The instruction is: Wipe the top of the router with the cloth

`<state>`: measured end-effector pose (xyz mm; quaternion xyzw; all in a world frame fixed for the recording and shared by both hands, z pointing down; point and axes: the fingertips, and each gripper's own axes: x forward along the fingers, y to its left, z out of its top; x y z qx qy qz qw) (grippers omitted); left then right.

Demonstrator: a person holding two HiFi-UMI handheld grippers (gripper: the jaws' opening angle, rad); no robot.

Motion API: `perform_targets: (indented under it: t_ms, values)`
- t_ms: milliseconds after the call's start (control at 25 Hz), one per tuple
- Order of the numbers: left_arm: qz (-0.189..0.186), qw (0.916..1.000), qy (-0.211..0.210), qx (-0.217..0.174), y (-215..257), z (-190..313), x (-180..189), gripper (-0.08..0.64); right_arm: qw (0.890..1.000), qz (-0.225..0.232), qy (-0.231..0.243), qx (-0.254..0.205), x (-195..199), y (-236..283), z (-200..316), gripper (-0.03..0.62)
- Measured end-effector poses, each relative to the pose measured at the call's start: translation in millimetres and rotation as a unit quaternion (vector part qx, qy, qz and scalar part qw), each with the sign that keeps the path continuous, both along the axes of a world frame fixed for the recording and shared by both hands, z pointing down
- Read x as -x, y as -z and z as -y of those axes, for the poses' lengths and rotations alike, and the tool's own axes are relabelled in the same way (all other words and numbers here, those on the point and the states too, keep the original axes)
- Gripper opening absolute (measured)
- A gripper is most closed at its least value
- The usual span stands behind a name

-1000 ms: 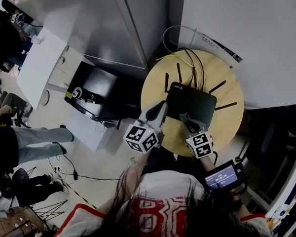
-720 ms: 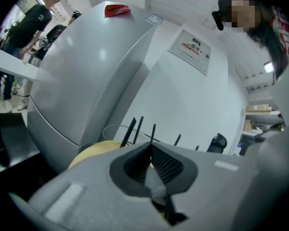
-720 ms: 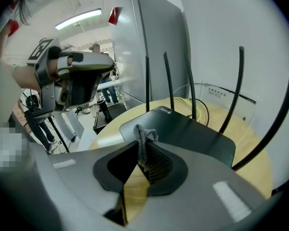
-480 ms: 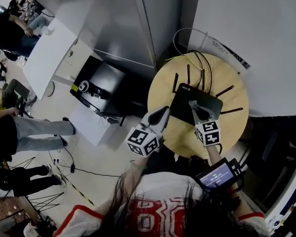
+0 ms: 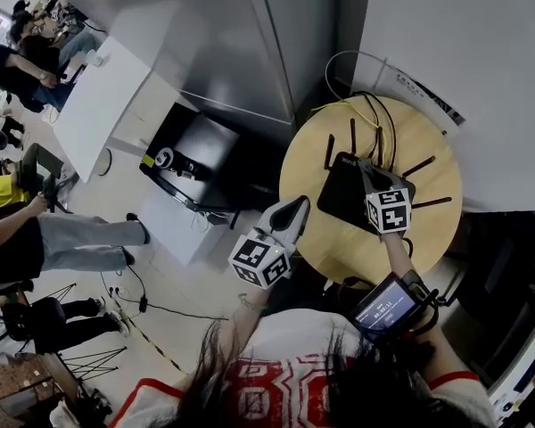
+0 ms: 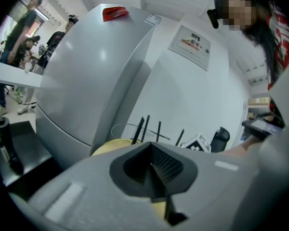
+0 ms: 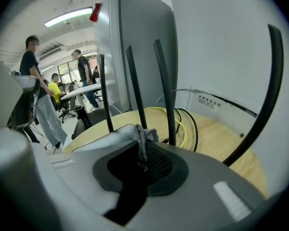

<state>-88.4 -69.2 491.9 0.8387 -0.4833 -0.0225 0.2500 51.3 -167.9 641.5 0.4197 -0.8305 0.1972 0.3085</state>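
The router (image 5: 344, 194) lies flat on the round wooden table (image 5: 339, 250) in the right half of the head view. Its thin black aerials (image 5: 328, 151) stick out past its far and right edges. The right gripper (image 5: 369, 174) lies over the router's top, towards the right side, with its marker cube (image 5: 390, 210) nearer to us. In the right gripper view we see its jaws clenched on a small bunch of grey cloth (image 7: 143, 134), which sticks up from between the tips. Three aerials stand upright just beyond it and a fourth curves up at the right edge. We cannot tell whether the cloth touches the router's top.

Yellow and black cables (image 5: 374, 114) loop on the table behind the router, near the white wall (image 5: 464, 43).

The left gripper (image 5: 295, 207) hangs at the table's left edge, beside the router and apart from it. Its jaws are pressed together with nothing between them.

A small lit screen (image 5: 388, 303) sits on the right forearm, lower right. A tall grey cabinet (image 5: 241, 34) fills the upper middle, a black box (image 5: 192, 150) rests on the floor below it, and seated people (image 5: 18, 52) show at the upper left.
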Motion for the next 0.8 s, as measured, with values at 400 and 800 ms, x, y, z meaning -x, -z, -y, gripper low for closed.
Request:
perform_targets:
  t_ms: [400,800]
  values:
    - [-0.007,0.9999,-0.004,-0.005,6.3,6.8,-2.4,0.002,0.999,0.014,0.034,0.014,19.8,2.5,-44.7,0.043]
    - [-0.023,0.9997,0.011,0.002,-5.7,23.8,-4.8,0.002,0.991,0.040,0.119,0.048,58.4,2.3,-136.9,0.043]
